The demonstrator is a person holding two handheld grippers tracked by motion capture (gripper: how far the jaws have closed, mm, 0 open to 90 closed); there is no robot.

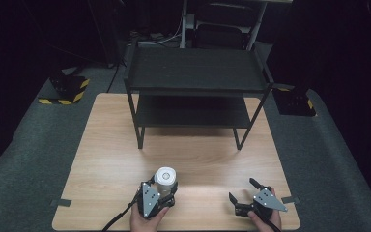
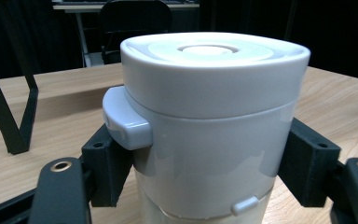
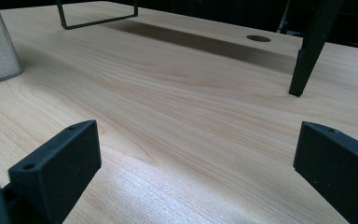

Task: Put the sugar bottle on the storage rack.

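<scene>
Wooden table; left gripper around jar

One white lidded container between the left tongs' jaws. One black two-tier shelf rack well beyond both tongs. Two tongs, one wooden table beneath.

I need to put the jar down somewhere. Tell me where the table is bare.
Bare wood lies between the jar and the rack legs, and along both table edges. Both rack shelves look bare. The near edge is crowded: left gripper around the jar, right gripper open.
</scene>
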